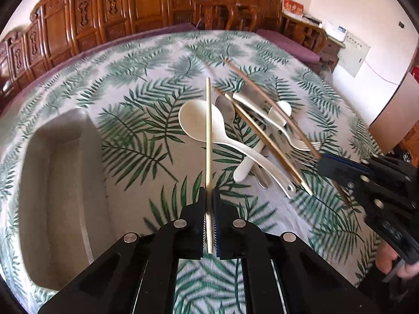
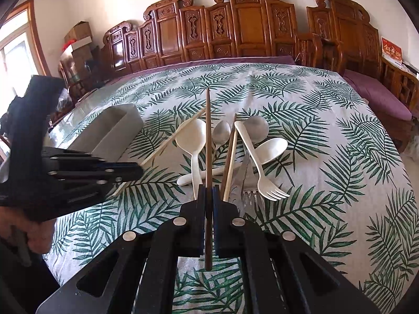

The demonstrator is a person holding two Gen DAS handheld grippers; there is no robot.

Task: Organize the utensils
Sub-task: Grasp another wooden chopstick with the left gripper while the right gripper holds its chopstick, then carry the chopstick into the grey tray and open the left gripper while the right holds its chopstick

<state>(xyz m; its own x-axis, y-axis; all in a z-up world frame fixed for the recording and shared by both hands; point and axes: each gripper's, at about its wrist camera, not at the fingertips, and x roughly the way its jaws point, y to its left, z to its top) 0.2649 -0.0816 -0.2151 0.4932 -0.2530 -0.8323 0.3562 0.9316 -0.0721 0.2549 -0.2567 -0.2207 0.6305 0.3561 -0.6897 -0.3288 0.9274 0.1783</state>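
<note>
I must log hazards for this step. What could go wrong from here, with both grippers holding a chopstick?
1. The pale chopstick juts far ahead of the left gripper; it might pivot or slip.
2. The dark chopstick in the right gripper hangs over the pile; lowering could knock the white fork.

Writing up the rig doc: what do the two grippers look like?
Both match. The left gripper and right gripper are matte black, angular linkage arms with round silver pivot pins and blue ribbed pads on the jaws. No cables or markings visible. Bare hand, no sleeve in view.
</note>
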